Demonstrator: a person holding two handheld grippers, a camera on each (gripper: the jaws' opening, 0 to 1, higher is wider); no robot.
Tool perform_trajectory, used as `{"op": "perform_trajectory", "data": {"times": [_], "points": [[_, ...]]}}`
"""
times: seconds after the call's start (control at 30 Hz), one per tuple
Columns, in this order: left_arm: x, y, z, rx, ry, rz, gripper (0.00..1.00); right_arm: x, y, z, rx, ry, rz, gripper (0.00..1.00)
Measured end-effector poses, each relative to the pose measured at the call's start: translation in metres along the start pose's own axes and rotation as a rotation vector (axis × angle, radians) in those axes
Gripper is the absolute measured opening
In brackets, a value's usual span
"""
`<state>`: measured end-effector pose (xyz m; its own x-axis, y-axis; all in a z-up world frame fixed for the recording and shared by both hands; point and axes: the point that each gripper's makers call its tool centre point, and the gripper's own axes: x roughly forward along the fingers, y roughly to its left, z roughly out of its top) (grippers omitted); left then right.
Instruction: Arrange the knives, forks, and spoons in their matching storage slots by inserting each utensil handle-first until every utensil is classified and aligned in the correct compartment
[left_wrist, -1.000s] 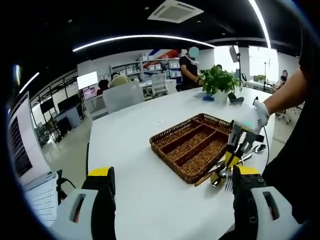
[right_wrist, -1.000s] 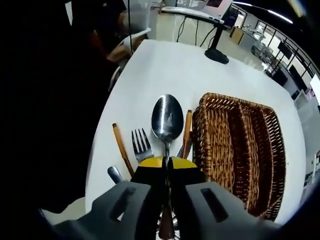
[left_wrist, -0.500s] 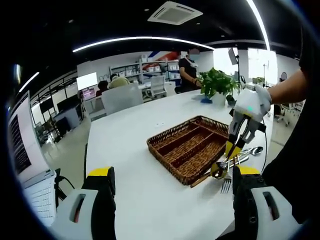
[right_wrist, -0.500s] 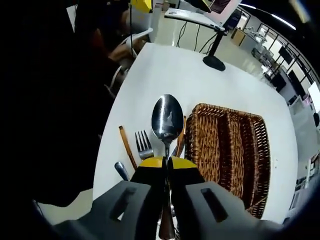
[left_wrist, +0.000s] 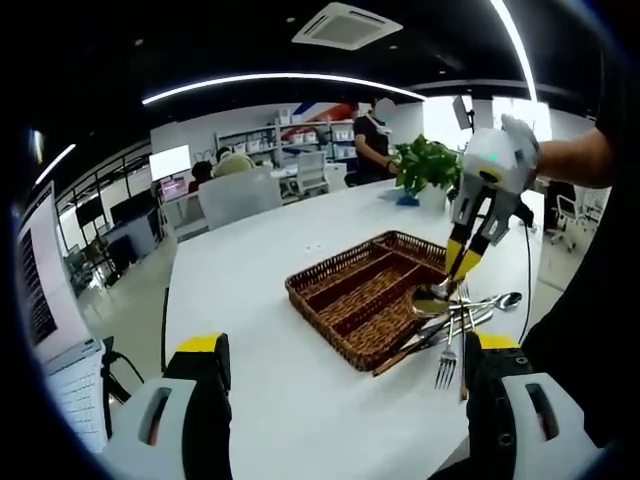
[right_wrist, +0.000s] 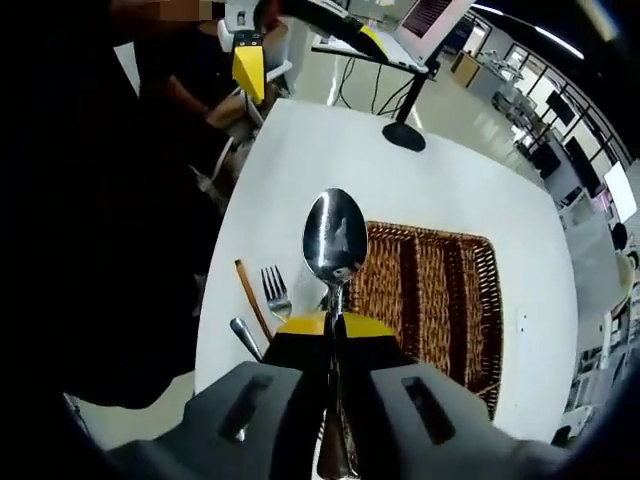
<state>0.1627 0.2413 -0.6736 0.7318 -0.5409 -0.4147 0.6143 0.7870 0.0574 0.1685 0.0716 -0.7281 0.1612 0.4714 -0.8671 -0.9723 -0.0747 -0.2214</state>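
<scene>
1. Tabletop (left_wrist: 260, 290): one, white, carrying all items below.
2. Wicker tray (left_wrist: 352, 300): one, brown, rectangular, divided by partitions into three long compartments running along its length. No utensil is seen inside it. In the right gripper view the tray (right_wrist: 440, 290) lies beyond the held spoon.
3. Right tongs (left_wrist: 455, 283): seen in the left gripper view, raised above the near end of the tray, jaws pointing down and clenched on one spoon (left_wrist: 432, 303). In the right gripper view the same tongs (right_wrist: 333, 325) grip the spoon (right_wrist: 334, 238) by its handle; the bowl points away from the jaws, the long axis in line with them.
4. Left tongs (left_wrist: 345, 345): jaws spread wide apart, released, holding nothing, above the tabletop edge.
5. Loose utensils on the tabletop beside the tray: a fork (left_wrist: 447, 362) with tines toward the camera, a spoon lying flat (left_wrist: 500, 300), and wooden-handled pieces crossed together; the exact count of the pile cannot be told.
6. Potted plant (left_wrist: 428, 165): one, at the far end of the tabletop.
7. No legible writing or brand on any item.
</scene>
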Motion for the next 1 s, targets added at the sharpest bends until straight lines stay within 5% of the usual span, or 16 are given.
{"op": "perform_trajectory", "data": {"times": [1.0], "points": [[0.009, -0.001, 0.011, -0.019, -0.021, -0.045, 1.00, -0.026, -0.026, -0.002, 0.003, 0.045, -0.028, 0.00]]}}
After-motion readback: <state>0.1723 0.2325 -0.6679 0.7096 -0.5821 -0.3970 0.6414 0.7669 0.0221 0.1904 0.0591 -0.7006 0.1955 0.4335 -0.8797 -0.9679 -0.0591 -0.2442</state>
